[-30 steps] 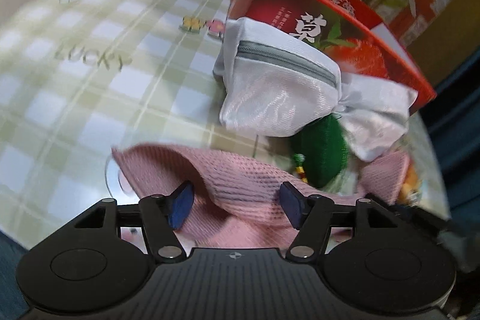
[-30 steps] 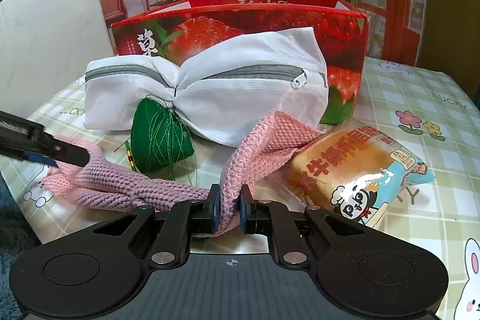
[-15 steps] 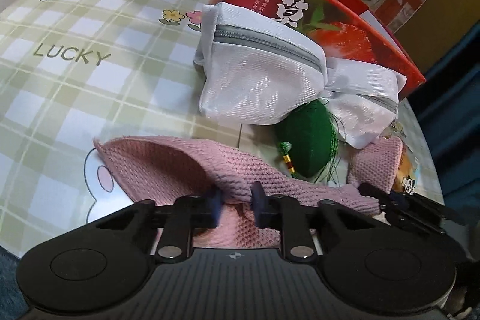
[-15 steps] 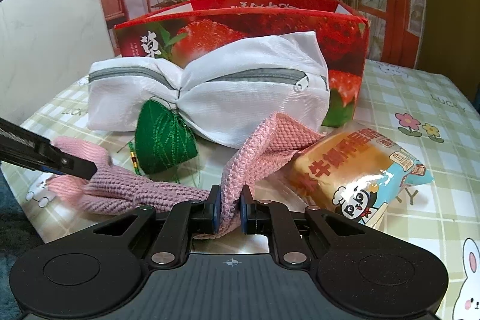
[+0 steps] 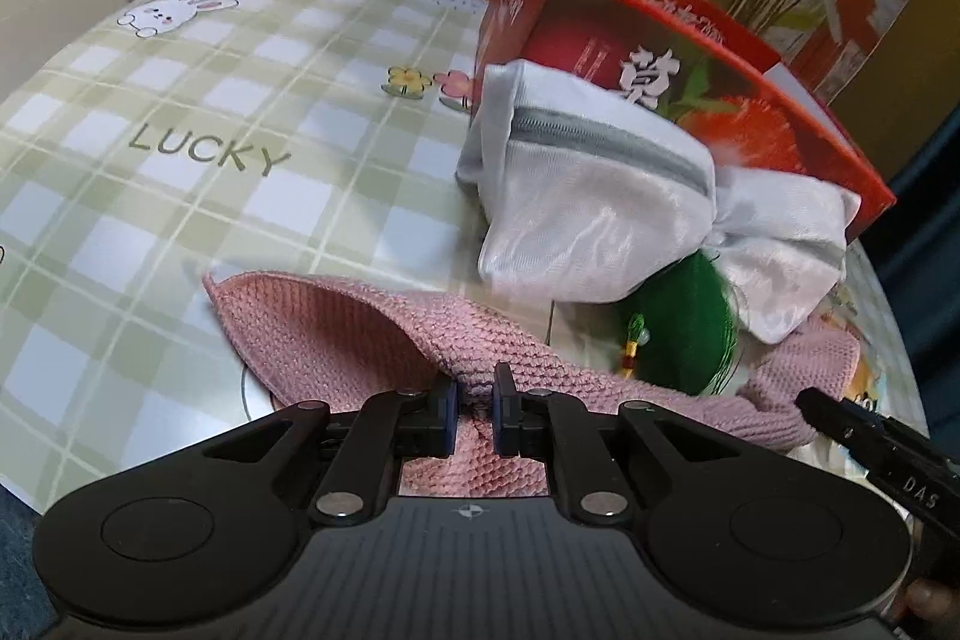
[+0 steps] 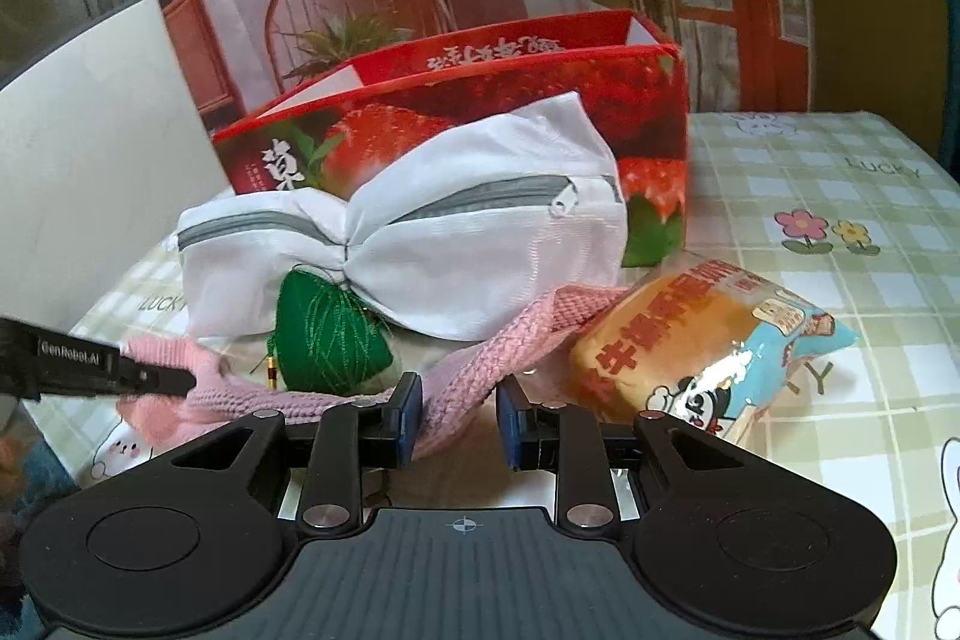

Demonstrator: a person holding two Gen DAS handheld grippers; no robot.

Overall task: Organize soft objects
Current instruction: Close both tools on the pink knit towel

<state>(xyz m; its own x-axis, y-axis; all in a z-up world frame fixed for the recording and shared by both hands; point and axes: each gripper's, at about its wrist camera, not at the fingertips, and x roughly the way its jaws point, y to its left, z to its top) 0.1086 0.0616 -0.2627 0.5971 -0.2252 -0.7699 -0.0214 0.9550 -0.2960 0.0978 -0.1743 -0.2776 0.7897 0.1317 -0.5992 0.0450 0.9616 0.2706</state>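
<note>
Soft things lie bunched on a worktop (image 5: 180, 196) under a green-checked cloth printed with rabbits, flowers and the word LUCKY. Biggest among the items is a red strawberry-printed box (image 6: 480, 100), open at the top, standing at the back of the group. Leaning against its front is a white zipped mesh pouch (image 6: 456, 250) with a grey zipper band, cinched at its middle. A pink knitted cloth (image 5: 336, 340) stretches across the front of the group, one end spread flat on the worktop in the left wrist view, the other end rising toward the pouch and touching a packaged bread bun (image 6: 702, 352) in a blue-and-orange wrapper just to the right. A green thread-wound ornament (image 6: 324, 340) with a small beaded tassel sits beside the cloth, tucked under the pouch's cinched middle. The left claw (image 5: 474, 412) is pressed together, pinching a fold of the pink cloth between its blue pads. The right claw (image 6: 459, 424) is spreading apart: a strip of the pink cloth runs between its pads, against the left pad, with a clear gap at the right one. Each claw's black tip shows at the edge of the other's view.
</note>
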